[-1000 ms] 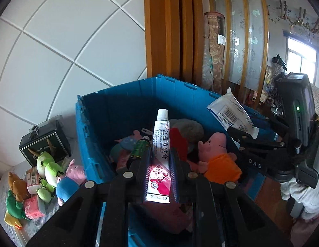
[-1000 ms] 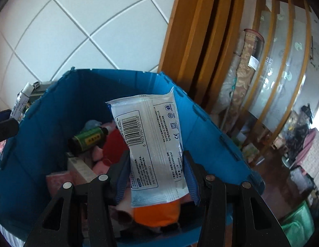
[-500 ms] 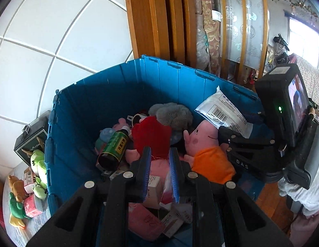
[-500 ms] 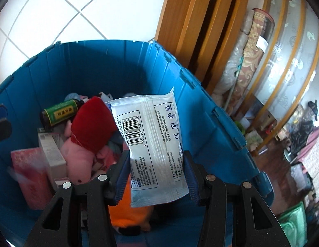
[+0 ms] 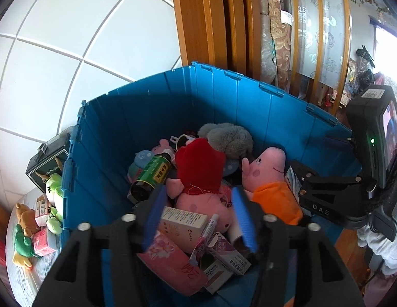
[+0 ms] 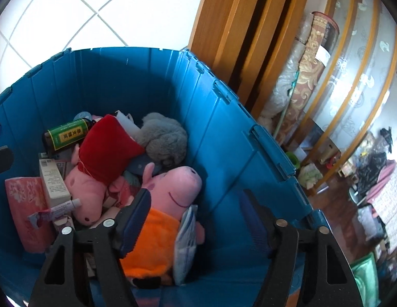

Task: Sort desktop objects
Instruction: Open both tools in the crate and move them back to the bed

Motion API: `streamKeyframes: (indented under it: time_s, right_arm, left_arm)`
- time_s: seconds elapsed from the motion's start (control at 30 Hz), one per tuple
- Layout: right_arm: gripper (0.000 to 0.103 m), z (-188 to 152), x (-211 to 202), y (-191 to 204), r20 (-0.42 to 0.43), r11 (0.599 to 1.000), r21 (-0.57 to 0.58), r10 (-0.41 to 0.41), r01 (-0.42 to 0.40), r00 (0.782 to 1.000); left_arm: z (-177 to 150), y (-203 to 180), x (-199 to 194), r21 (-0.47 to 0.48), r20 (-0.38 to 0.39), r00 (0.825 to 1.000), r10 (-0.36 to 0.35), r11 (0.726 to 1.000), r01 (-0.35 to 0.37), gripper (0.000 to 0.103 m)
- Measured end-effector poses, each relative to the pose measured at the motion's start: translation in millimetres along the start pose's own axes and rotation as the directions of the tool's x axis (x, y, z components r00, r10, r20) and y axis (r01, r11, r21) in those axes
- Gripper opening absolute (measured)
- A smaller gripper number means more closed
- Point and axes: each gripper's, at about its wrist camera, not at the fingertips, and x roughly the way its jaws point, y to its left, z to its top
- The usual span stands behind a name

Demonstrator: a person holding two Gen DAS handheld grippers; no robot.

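Hovering over the blue bin (image 5: 224, 97), our left gripper (image 5: 198, 216) and right gripper (image 6: 195, 220) are both opening, empty; ointment tube (image 5: 208, 232) and packet (image 6: 184, 240) lie just below them, while remaining toys (image 5: 51, 192) sit far left.

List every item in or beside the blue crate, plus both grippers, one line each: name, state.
Blue plastic crate: open-topped, partly filled.
White-and-red ointment tube: lying loose on the boxes.
White printed sachet: dropped, leaning against the orange-shirted pink pig plush.
Dark green-labelled bottle: on its side, capped.
Left gripper: jaws opening, nothing between.
Right gripper: jaws opening, nothing gripped.
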Motion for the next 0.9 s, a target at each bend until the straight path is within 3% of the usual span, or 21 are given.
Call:
streamKeyframes:
  time_s: [0.43, 0.67, 0.73, 0.9]
  right_arm:
    - [0.103, -1.0, 0.0, -5.7, 0.02, 1.0, 0.028, -0.003, 0.002, 1.0]
    - [0.103, -2.1, -1.4, -6.8, 0.045, 0.999, 0.044, -0.025, 0.023, 0.999]
    - [0.103, -2.7, -3.0, -6.5, 0.05, 0.999, 0.05, -0.017, 0.015, 0.999]
    - [0.103, 0.1, -23.7, 7.7, 0.091, 0.999, 0.042, -0.014, 0.01, 0.996]
  left_arm:
    - [-6.8, 14.3, -14.0, -0.031, 0.032, 0.999, 0.022, 0.999, -0.021, 0.06]
    - [-14.4, 28.3, -34.7, -0.042, 0.077, 0.996, 0.052, 0.998, -0.048, 0.06]
    - [-17.6, 35.8, -43.0, -0.046, 0.098, 0.992, 0.073, 0.997, -0.069, 0.069]
    - [-27.1, 64.9, -66.1, -0.083, 0.158, 0.982, 0.1, 0.993, -0.088, 0.069]
